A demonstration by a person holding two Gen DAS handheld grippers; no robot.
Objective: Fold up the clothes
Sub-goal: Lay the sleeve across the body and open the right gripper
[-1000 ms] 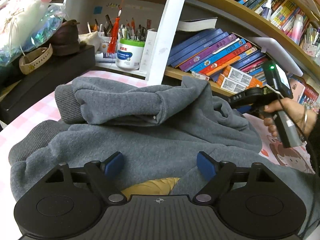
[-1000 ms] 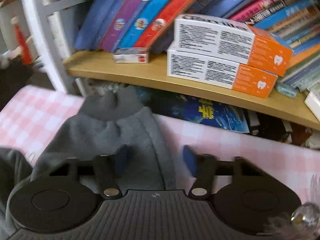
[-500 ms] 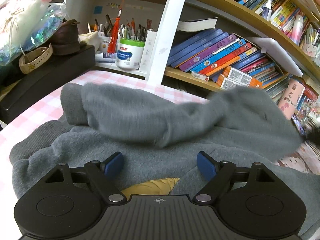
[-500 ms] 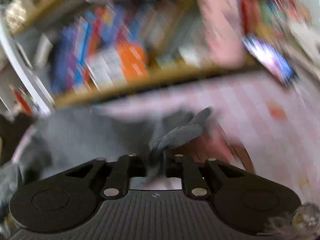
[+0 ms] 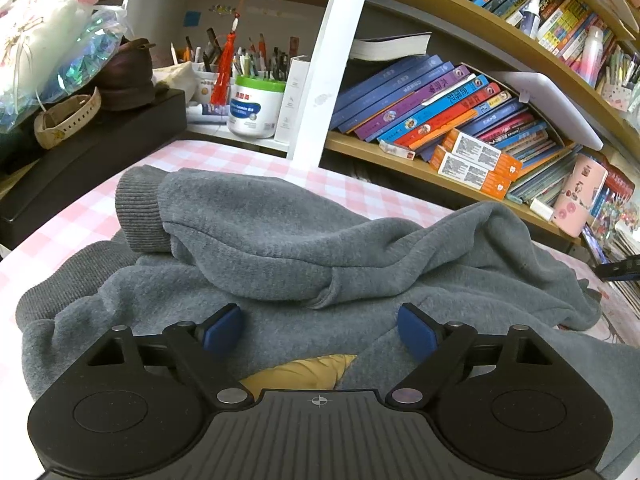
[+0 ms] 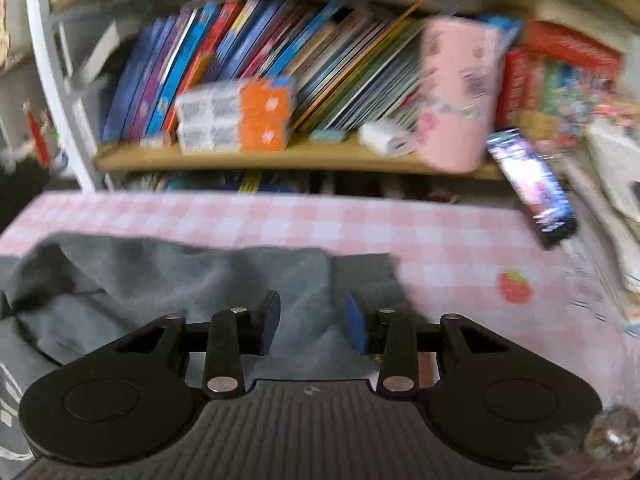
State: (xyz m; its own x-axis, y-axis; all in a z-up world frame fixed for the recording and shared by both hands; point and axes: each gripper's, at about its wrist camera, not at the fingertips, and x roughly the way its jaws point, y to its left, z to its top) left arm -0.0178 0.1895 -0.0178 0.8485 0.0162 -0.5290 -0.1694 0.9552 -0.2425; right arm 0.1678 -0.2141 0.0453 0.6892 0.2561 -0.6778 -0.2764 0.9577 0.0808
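Note:
A grey sweatshirt (image 5: 280,312) lies on the pink checked table (image 5: 224,156). One sleeve (image 5: 260,240) is laid across its body, with the ribbed cuff (image 5: 136,212) at the left. A yellow patch (image 5: 304,372) shows near my left gripper (image 5: 320,328), which hovers open low over the body with nothing between its blue pads (image 5: 222,330). In the blurred right wrist view, my right gripper (image 6: 312,322) is open over the grey fabric (image 6: 180,276) at the garment's right edge; cloth lies beneath the gap between the fingers.
Bookshelves (image 5: 440,120) packed with books run along the back of the table. A white jar (image 5: 256,108) and pen pots stand at the back left beside a black box (image 5: 80,168). A pink cup (image 6: 456,96) and a phone (image 6: 532,188) are at the right.
The right gripper shut on the grey cloth, swung it to the right, and has now opened. The sleeve lies spread across the body. The left gripper has stayed put.

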